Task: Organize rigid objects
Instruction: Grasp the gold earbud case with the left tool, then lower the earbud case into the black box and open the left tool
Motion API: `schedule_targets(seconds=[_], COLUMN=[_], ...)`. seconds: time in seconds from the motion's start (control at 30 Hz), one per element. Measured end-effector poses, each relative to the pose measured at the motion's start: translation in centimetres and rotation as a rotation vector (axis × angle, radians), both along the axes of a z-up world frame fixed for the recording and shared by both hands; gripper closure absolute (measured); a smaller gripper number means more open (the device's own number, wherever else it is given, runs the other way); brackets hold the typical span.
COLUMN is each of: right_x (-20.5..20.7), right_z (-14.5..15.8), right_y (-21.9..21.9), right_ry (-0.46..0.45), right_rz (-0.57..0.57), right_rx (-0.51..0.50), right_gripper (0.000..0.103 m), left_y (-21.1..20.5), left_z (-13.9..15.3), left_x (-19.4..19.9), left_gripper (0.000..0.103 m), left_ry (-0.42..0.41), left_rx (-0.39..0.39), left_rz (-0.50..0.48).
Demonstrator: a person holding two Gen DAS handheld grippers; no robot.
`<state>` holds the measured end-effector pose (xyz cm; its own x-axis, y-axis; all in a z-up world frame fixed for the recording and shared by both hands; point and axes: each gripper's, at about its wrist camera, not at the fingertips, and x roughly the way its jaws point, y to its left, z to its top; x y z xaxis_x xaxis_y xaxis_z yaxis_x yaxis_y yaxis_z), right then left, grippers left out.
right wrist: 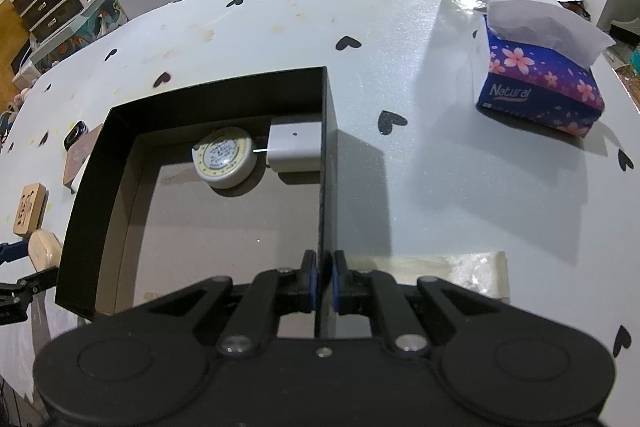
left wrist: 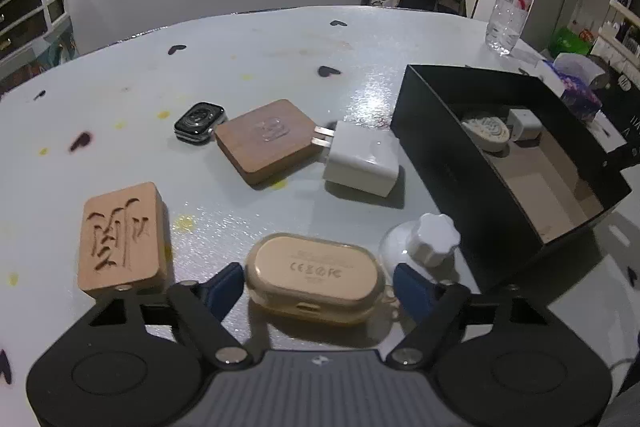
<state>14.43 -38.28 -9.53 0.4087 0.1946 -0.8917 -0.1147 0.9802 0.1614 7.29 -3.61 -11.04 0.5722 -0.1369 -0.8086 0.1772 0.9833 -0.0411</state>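
Pick step: my left gripper (left wrist: 318, 277) straddles the beige earbud case (left wrist: 316, 277) near the table's (left wrist: 280, 39) front edge, jaws parted, pads close beside it but not yet pressing as far as I can tell. My right gripper (right wrist: 325, 281) is clenched on the black box's (right wrist: 224, 91) right wall, steadying it. A tape measure (right wrist: 226, 157) and white adapter (right wrist: 296, 145) already sit in the box's far corner. Next: squeeze the case, lift, clear the white knob (left wrist: 434, 241), drop it in the box.
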Motion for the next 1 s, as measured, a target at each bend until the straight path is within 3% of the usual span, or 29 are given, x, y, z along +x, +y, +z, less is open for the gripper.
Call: schedule_targets(seconds=[0.17, 0.33, 0.57, 0.77, 1.0], right_x=[0.0, 0.0, 0.0, -0.1, -0.1], right_z=[0.0, 0.0, 0.1, 0.0, 0.0], right_y=[0.0, 0.0, 0.1, -0.1, -0.1], right_ry=[0.000, 0.000, -0.002, -0.004, -0.006], right_rz=[0.002, 0.002, 0.011, 0.011, 0.020], right_rx=[-0.001, 0.000, -0.001, 0.009, 0.002], right_gripper=[0.095, 0.095, 0.095, 0.094, 0.094], left_y=[0.2, 0.9, 1.0, -3.9, -11.0], left_z=[0.1, 0.5, 5.1, 8.9, 8.3], left_x=[-0.1, -0.1, 1.1, 2.9, 5.7], left_gripper=[0.027, 0.027, 0.027, 0.027, 0.027], left_ry=[0.004, 0.007, -0.058, -0.156, -0.121], left_rx=[-0.002, -0.018, -0.074, -0.115, -0.104], left_rz=[-0.005, 0.064, 0.154, 0.001, -0.214])
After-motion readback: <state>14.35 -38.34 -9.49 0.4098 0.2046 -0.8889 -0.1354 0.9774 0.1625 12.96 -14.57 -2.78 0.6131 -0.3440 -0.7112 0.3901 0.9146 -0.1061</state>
